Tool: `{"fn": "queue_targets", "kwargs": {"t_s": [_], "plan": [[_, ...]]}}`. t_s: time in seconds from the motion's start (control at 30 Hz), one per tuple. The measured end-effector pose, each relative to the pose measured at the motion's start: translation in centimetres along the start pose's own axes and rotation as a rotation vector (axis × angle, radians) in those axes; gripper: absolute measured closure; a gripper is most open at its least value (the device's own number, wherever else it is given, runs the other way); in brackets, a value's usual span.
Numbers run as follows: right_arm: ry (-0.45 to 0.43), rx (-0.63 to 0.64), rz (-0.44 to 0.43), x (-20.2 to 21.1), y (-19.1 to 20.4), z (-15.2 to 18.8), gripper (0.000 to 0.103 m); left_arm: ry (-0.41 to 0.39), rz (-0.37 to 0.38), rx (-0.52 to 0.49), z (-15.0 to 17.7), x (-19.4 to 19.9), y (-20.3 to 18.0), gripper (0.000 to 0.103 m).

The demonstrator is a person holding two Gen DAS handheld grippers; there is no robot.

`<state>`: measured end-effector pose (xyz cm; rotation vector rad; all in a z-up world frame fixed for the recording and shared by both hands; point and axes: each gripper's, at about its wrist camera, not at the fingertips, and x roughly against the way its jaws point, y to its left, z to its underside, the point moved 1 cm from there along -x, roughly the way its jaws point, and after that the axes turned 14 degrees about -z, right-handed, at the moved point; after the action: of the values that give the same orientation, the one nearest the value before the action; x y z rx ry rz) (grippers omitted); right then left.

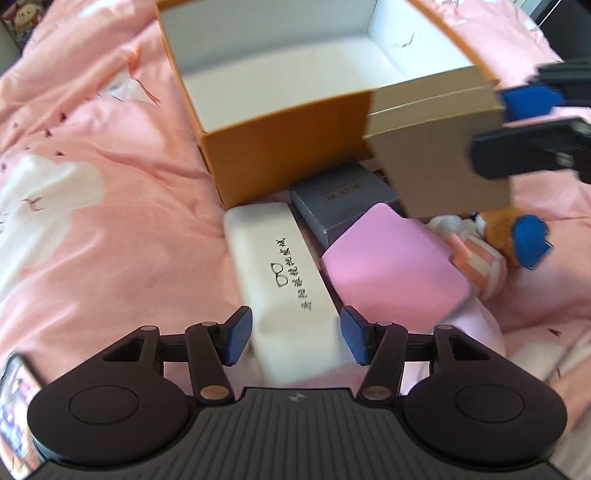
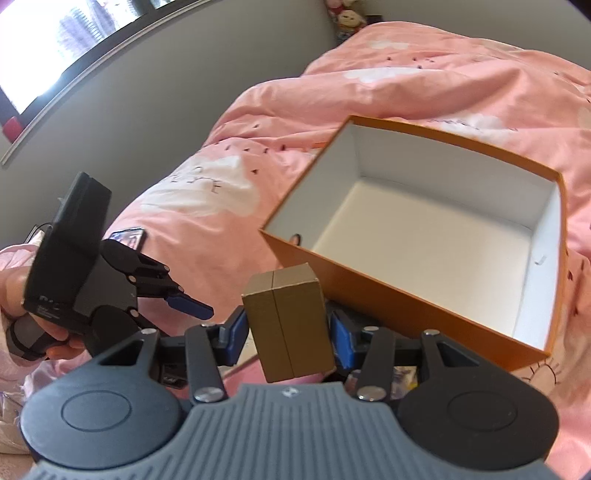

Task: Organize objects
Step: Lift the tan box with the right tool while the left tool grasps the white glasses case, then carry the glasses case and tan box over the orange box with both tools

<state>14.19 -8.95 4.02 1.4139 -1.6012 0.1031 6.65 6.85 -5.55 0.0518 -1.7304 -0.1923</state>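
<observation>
An open orange box (image 1: 295, 147) with a white inside lies on the pink bed; it also shows in the right wrist view (image 2: 391, 299). My right gripper (image 2: 290, 334) is shut on a tan cardboard box (image 2: 290, 325) and holds it in the air beside the orange box's near corner; the tan box also shows in the left wrist view (image 1: 439, 147). My left gripper (image 1: 295, 334) is open, its pads on either side of the near end of a white glasses case (image 1: 280, 280), not pressing it. A grey box (image 1: 343, 199), a pink case (image 1: 391, 266) and a plush toy (image 1: 491, 236) lie to the right.
The pink quilt (image 1: 92, 184) covers the bed all around. A phone (image 1: 14, 406) shows at the lower left edge. A grey wall (image 2: 166, 92) and a window (image 2: 55, 44) stand beyond the bed. More plush toys (image 2: 347, 14) sit at the bed's far end.
</observation>
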Motion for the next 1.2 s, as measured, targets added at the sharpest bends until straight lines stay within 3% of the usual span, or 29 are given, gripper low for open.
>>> {"fn": "queue_targets", "kwargs": {"t_s": [0.1, 0.47, 0.63, 1.07, 1.2], "plan": [[-0.022, -0.052, -0.006, 0.2, -1.6, 0.9, 0.053, 0.045, -0.005, 0.015, -0.6, -1.9, 0.2, 0.031], [-0.039, -0.114, 0.004, 0.2, -4.6, 1.8, 0.053, 0.156, -0.013, 0.112, -3.2, -6.1, 0.7, 0.023], [-0.038, -0.124, -0.005, 0.1, -5.2, 1.7, 0.053, 0.16, -0.03, 0.122, -3.2, -6.6, 0.2, 0.028], [-0.053, -0.12, 0.0, 0.7, -5.0, 1.6, 0.053, -0.094, -0.015, 0.276, 1.8, 0.5, 1.2, 0.032], [-0.08, -0.108, -0.005, 1.4, -4.4, 1.5, 0.053, -0.184, -0.007, 0.31, 1.5, 2.3, 2.6, 0.033]]}}
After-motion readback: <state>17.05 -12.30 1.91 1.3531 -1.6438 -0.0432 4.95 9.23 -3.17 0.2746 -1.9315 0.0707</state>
